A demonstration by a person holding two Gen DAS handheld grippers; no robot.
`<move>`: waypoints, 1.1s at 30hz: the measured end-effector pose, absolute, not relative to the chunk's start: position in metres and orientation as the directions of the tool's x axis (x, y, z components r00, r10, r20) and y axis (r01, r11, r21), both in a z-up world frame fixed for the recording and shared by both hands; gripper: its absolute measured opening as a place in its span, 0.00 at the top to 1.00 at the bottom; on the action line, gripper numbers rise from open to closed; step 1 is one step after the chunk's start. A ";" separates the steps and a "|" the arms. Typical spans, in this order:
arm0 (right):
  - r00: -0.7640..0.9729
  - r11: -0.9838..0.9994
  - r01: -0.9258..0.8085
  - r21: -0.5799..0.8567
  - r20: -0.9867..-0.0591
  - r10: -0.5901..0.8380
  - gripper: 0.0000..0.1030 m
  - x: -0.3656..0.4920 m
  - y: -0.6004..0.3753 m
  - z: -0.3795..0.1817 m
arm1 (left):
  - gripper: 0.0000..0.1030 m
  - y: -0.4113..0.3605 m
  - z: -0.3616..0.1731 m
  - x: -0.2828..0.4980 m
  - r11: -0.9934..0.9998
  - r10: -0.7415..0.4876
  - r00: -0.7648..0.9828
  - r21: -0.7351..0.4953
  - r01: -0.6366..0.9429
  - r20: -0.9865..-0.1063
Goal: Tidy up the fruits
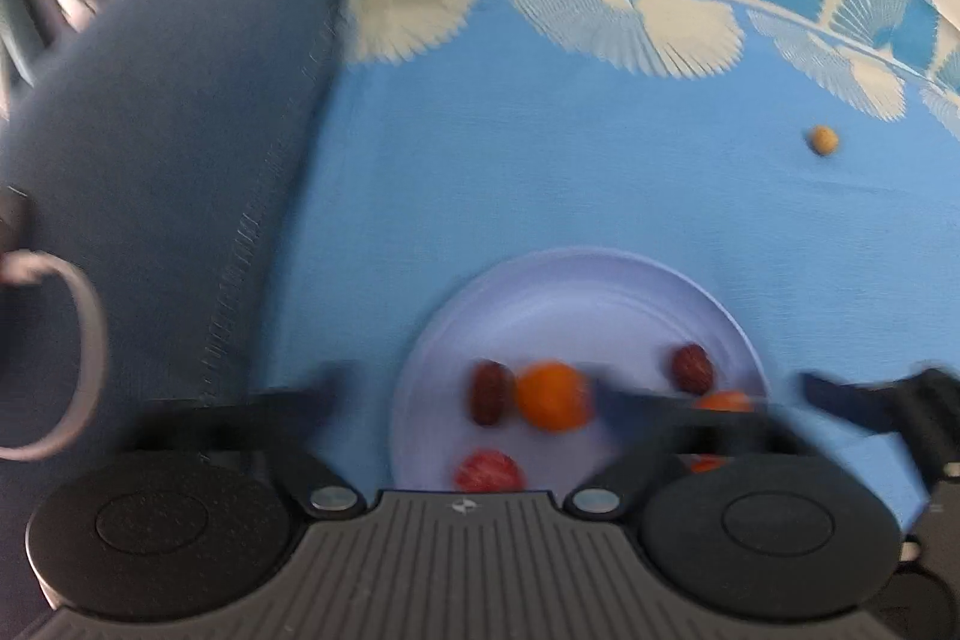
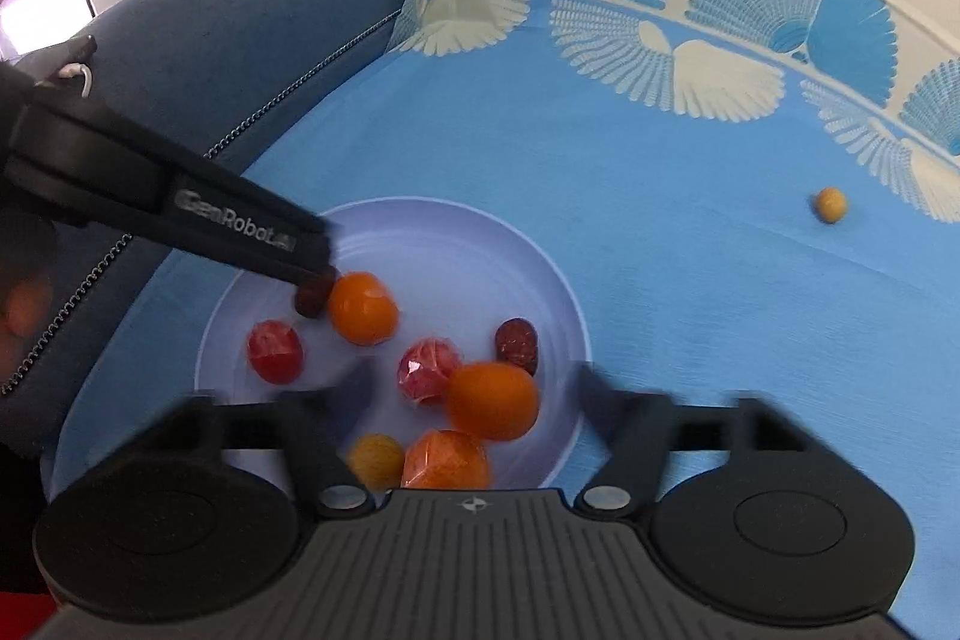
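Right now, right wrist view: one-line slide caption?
Open right gripper over a plate of small fruits; one yellow fruit stray on the blue cloth.

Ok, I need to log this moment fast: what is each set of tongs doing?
Left tongs: open, holding nothing, above the plate.
Right tongs: open, holding nothing.

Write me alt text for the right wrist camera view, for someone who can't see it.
A pale plate on a blue tablecloth holds orange, red and dark fruits, with the open right gripper over its near edge. The left gripper reaches in from the left, and one small yellow fruit lies apart on the cloth.
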State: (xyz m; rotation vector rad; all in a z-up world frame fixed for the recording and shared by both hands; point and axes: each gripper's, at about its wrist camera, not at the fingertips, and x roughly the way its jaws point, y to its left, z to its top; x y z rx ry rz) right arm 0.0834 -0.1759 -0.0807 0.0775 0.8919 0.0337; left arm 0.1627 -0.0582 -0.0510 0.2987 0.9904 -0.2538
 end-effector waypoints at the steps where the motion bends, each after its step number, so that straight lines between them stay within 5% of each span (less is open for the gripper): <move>1: 0.643 0.998 0.009 0.065 -0.764 0.043 0.07 0.079 -0.176 -0.076 | 0.00 -0.055 -0.045 0.157 0.930 -0.081 0.562 0.140 0.339 -0.823; 15: 0.594 0.991 0.098 0.089 -0.805 0.013 0.02 -0.025 -0.162 -0.034 | 0.00 0.003 -0.031 0.062 0.949 0.011 0.483 0.162 0.272 -0.876; 33: 0.705 0.994 0.107 0.010 -0.706 -0.068 0.01 -0.086 -0.155 0.009 | 0.00 -0.004 0.012 -0.005 0.932 -0.031 0.586 0.189 0.310 -0.810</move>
